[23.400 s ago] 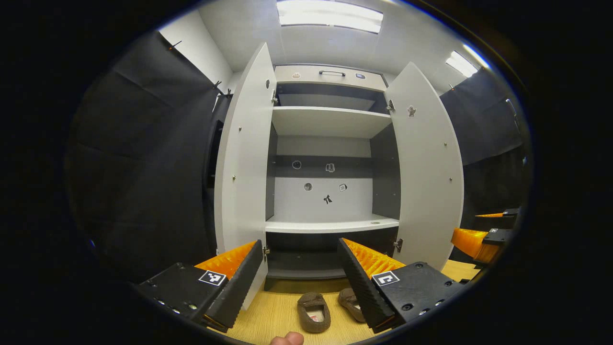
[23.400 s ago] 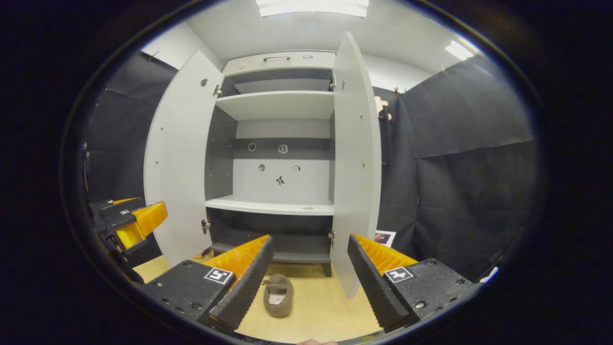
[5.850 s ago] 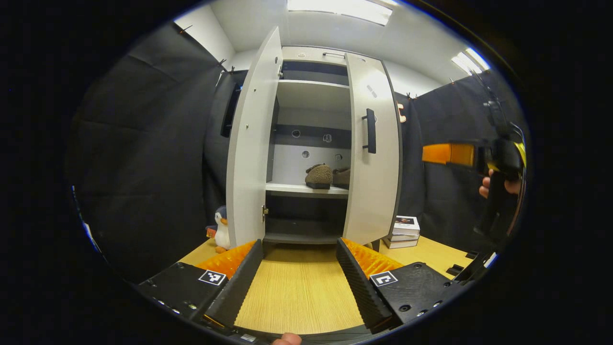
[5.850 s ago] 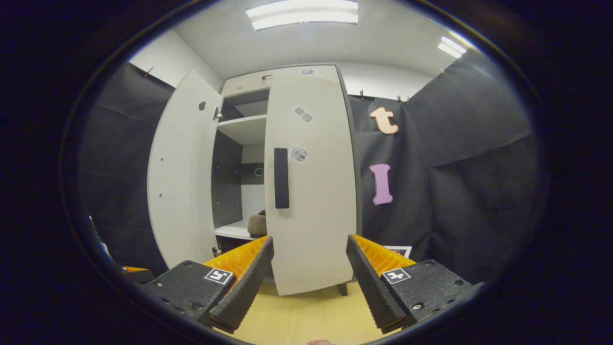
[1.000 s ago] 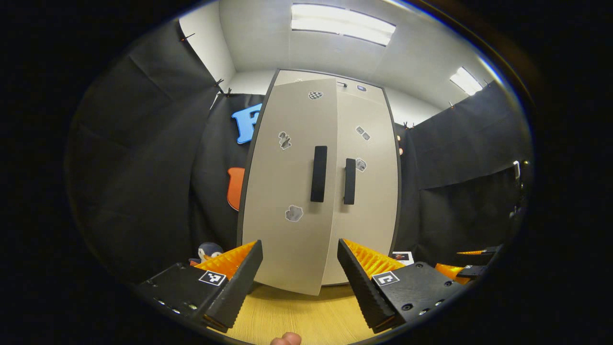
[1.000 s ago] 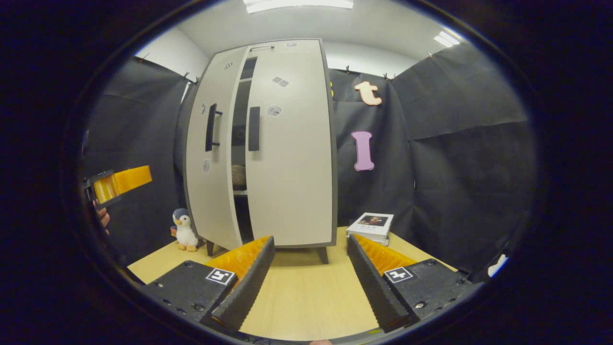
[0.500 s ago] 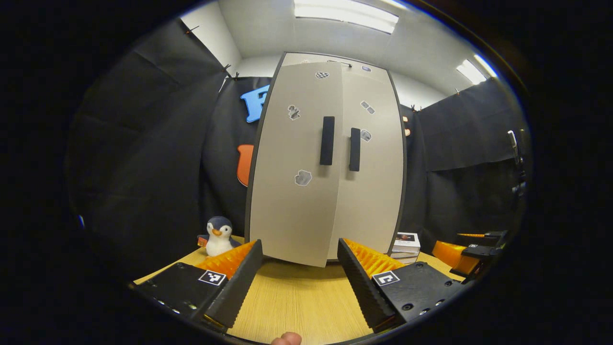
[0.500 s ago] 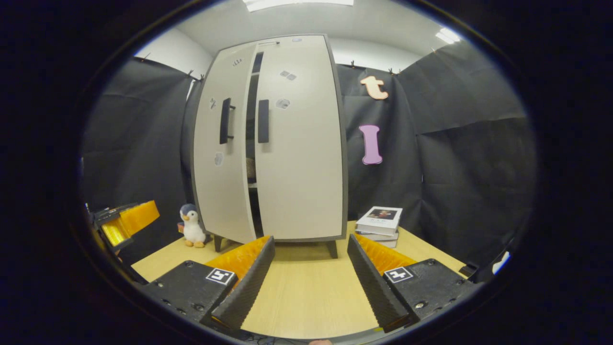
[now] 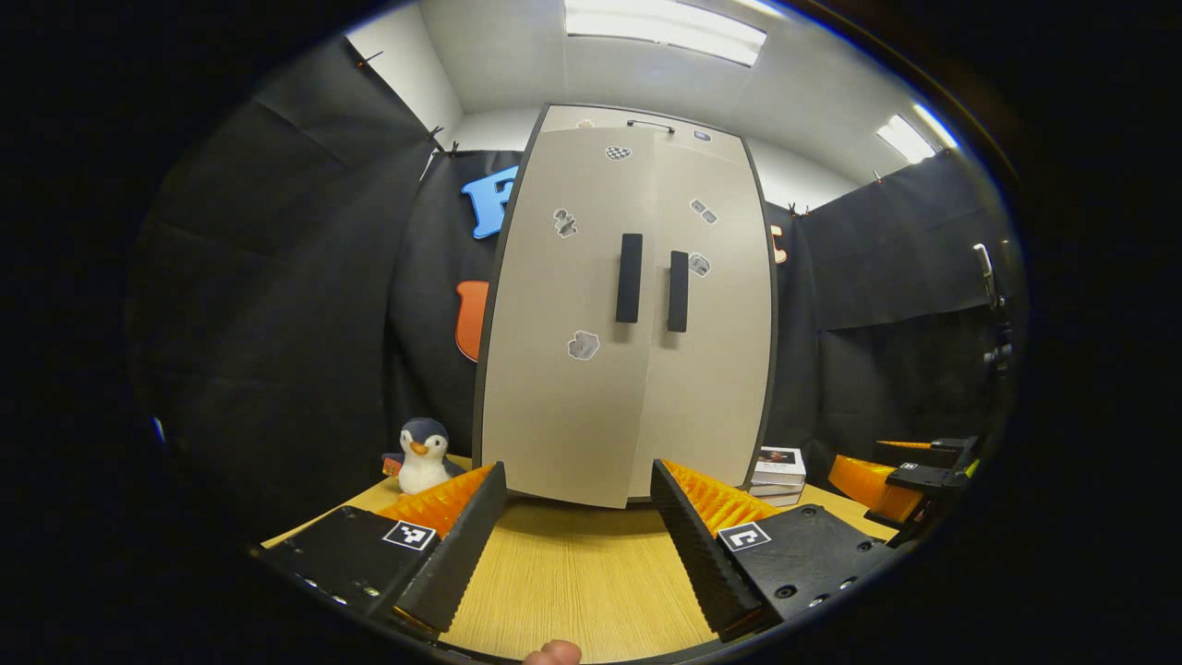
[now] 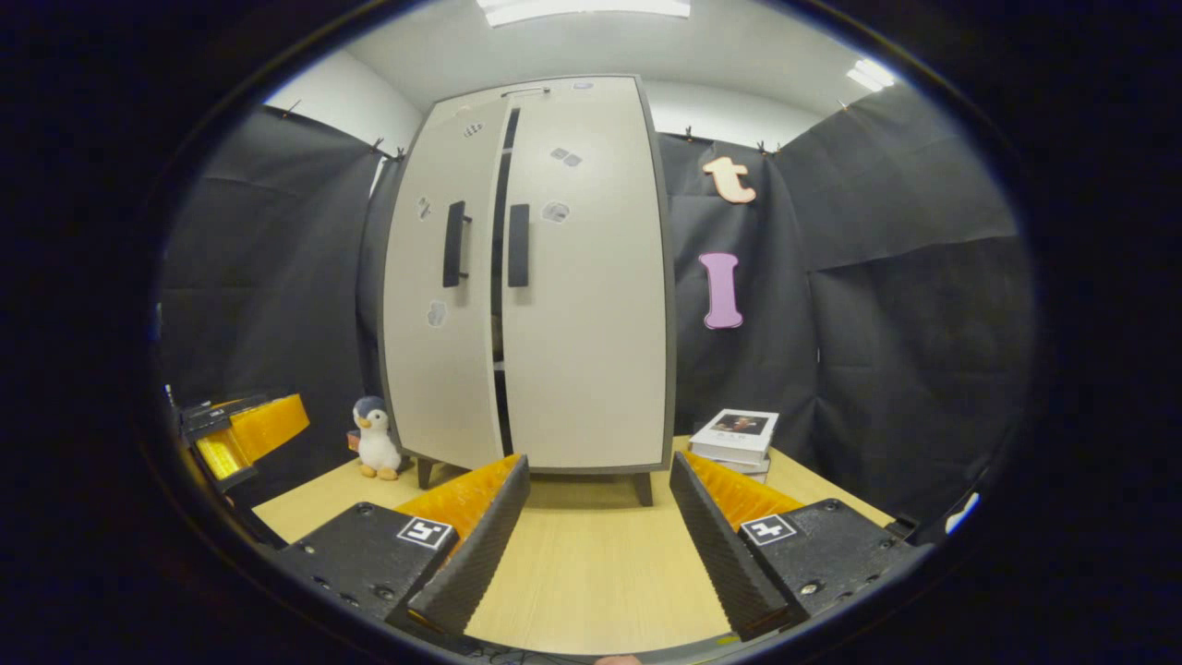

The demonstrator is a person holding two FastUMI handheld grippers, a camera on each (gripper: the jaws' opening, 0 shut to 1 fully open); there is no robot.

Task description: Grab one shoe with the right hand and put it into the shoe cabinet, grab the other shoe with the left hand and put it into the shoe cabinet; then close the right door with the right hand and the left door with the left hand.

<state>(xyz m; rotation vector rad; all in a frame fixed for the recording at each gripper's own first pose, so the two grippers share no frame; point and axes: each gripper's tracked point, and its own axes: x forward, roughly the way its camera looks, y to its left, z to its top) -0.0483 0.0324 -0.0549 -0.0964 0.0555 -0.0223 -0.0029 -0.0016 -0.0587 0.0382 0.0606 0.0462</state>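
The tall grey shoe cabinet (image 9: 628, 388) stands on the wooden floor straight ahead in the left gripper view. Its right door (image 10: 591, 305) lies flush. Its left door (image 10: 443, 342) sits a little ajar, with a thin dark gap beside the two black handles (image 10: 518, 245). The shoes are hidden behind the doors. My left gripper (image 9: 577, 476) is open, empty and well back from the cabinet; it is also at the left edge of the right gripper view (image 10: 242, 429). My right gripper (image 10: 598, 462) is open and empty too, and appears low at the right of the left gripper view (image 9: 891, 471).
A small toy penguin (image 9: 423, 445) stands on the floor by the cabinet's left foot. A short stack of books (image 10: 739, 434) lies by its right foot. Black cloth walls close in on both sides. Wooden floor (image 10: 591, 554) stretches between the grippers and the cabinet.
The left door has swung nearly shut, so the gap next to the handles is narrower. Both grippers have stayed open and drawn slightly back from the cabinet.
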